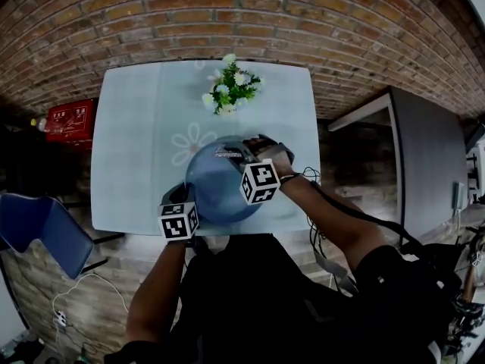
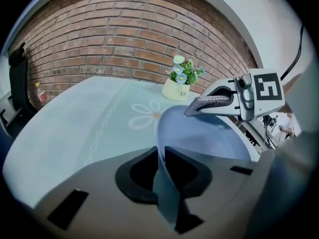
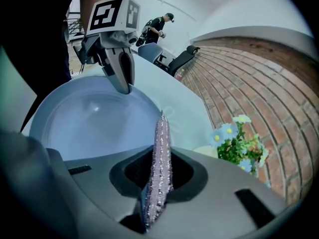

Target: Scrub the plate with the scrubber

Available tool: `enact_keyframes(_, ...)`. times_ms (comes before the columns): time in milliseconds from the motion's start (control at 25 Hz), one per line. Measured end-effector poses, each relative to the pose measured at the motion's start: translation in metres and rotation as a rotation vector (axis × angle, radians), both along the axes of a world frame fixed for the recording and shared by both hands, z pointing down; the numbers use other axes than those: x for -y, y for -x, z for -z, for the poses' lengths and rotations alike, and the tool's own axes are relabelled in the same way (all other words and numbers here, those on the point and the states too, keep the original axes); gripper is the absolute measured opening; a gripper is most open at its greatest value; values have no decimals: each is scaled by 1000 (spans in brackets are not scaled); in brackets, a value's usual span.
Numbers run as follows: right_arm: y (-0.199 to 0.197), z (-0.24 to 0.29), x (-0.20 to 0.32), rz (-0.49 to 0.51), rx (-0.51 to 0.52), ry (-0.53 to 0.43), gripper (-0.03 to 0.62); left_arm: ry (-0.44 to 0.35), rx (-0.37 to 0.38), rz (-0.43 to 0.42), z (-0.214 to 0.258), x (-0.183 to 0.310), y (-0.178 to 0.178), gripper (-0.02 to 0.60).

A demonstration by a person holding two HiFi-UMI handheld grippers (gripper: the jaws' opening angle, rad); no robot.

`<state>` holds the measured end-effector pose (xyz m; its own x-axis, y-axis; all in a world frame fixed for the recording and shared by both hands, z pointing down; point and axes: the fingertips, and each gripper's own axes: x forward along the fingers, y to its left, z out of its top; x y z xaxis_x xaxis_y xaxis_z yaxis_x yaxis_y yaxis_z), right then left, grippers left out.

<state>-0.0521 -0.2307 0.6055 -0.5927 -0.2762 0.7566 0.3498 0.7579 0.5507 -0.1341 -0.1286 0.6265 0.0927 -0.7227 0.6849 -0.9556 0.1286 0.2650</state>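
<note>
Scrubbing seems barely begun: left gripper (image 2: 162,157) pinches round blue plate (image 2: 212,139) by its rim; right gripper (image 3: 158,173) clamps silvery mesh scrubber (image 3: 162,133) over plate's far edge.

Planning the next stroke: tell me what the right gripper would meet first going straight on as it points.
The right gripper's clamped scrubber would likely touch the plate's far rim first, else the table just beyond; depth is unclear. The left gripper sits aside.

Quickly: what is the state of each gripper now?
Left gripper: shut on the plate rim.
Right gripper: shut on the scrubber.
</note>
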Motion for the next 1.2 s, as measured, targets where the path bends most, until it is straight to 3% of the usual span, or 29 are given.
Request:
enact_keyframes(360, -11, -11, -8, -48, -73, -1, 60, -13, 20, -1, 0, -1, 2, 54)
enact_keyframes(600, -34, -34, -18, -83, -196, 19, 61, -11, 14, -16, 0, -1, 0, 55)
enact_keyframes(1040, -61, -41, -22, -341, -239, 185, 61, -28, 17, -33, 0, 1, 0, 58)
enact_keyframes(1200, -72, -34, -29, -449, -230, 287, 61, -27, 25, -50, 0, 1, -1, 61)
